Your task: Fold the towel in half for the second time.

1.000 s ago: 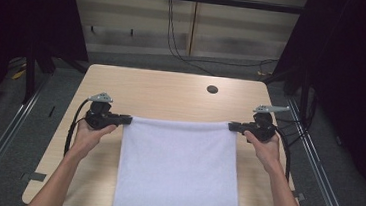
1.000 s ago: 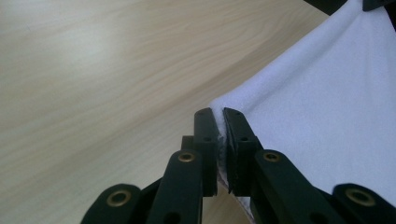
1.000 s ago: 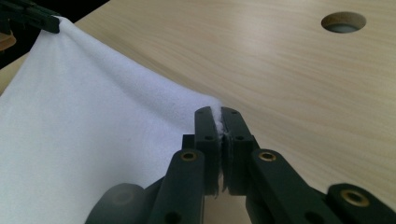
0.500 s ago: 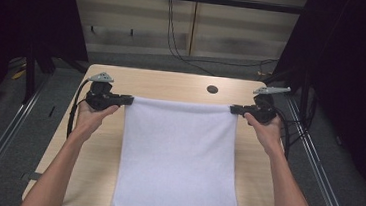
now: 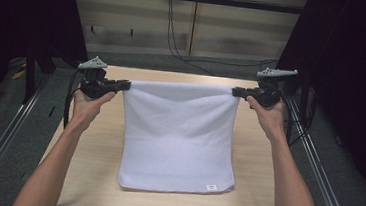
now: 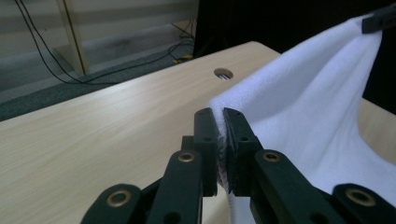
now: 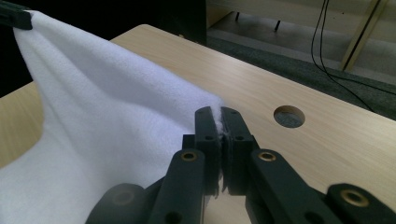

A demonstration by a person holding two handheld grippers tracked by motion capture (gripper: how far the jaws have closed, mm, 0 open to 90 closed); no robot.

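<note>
Two black handheld grippers, the left gripper and the right gripper, each carry a pale grey three-cornered plate on top and trail a black cable. Their flat black jaws are jointed on linked bars pinned with brass-coloured rivets and small dark screws. The person's forearms are bare, unsleeved.

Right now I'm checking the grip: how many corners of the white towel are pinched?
2: the left gripper holds the white towel's far-left corner, the right gripper the far-right. The two near corners lie free on the table.
</note>
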